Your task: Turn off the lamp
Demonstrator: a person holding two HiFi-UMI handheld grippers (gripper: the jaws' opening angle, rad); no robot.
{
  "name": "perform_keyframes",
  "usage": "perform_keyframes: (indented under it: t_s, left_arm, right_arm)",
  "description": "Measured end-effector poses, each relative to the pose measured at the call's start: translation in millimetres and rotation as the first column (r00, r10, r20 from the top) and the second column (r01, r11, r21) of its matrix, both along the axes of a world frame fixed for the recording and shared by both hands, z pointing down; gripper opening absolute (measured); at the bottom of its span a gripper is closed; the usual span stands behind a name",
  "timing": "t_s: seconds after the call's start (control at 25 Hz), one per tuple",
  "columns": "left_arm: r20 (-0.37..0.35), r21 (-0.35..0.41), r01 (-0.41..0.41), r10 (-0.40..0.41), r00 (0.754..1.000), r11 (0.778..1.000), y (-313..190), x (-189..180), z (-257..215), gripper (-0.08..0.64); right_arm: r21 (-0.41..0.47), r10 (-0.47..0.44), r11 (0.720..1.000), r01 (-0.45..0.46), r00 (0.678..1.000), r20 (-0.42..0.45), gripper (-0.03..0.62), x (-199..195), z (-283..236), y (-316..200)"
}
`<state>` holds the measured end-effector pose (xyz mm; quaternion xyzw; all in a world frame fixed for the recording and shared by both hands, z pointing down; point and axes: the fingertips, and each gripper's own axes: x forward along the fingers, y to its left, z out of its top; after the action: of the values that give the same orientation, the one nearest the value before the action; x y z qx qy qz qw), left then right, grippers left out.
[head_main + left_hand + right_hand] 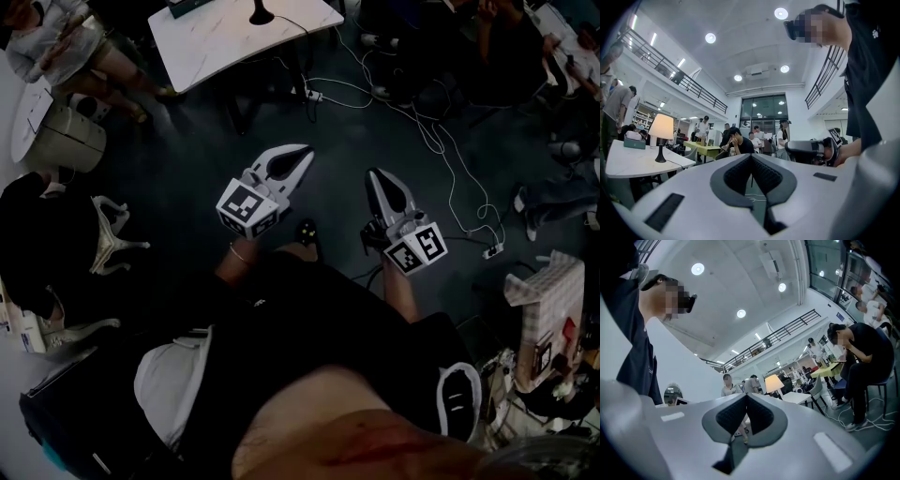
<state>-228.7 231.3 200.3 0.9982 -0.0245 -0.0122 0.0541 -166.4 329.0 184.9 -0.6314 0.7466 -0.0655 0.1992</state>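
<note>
The rectangular table (220,42) stood at the upper left of the head view, its pale top faintly marbled against the dark floor. The lamp (261,13) showed there only as a black flared foot at the table's far edge, with a thin cord trailing from it. In the left gripper view the same lamp (661,127) stood on the table at the left and was lit. It had a warm, tapered shade on a slim dark stem and a round foot, with a small teal box (635,143) just beside it.

The left gripper (307,152) was well apart from the lamp. Its smooth white shells curved inward around dark ribbed pads. Its jaws were closed tip to tip with nothing between them, and its marker cube (248,208) sat at the rear.

To its right, the right gripper (375,174) had the same white shells and finely ribbed black pads. It was likewise closed and empty, with its own checkered cube (415,248) behind. In its own view the lamp (774,383) glowed small and distant, just right of the joined tips.

Further right, thin white cables (441,145) looped across the floor to a power strip (493,250). A piece of checked fabric (548,300) lay at the right edge.
</note>
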Motion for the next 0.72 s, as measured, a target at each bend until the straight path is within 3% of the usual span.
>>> perform_keyframes:
  t_s: [0.44,0.72]
  left_arm:
    - [0.009,-0.017,0.057,-0.057,0.998,0.998,-52.5,27.7,-0.4,0.008]
    - [-0.014,-0.009,0.037,-0.037,0.999,0.999,-73.2,60.8,-1.7,0.008]
  right_arm:
    - [-0.017,-0.043,0.999,0.043,0.999,0.005,-0.002,34.7,-3.9,-53.1]
    - [-0.030,-0.020,0.999,0.020,1.000,-0.003,-0.002,68.7,-1.9,-72.7]
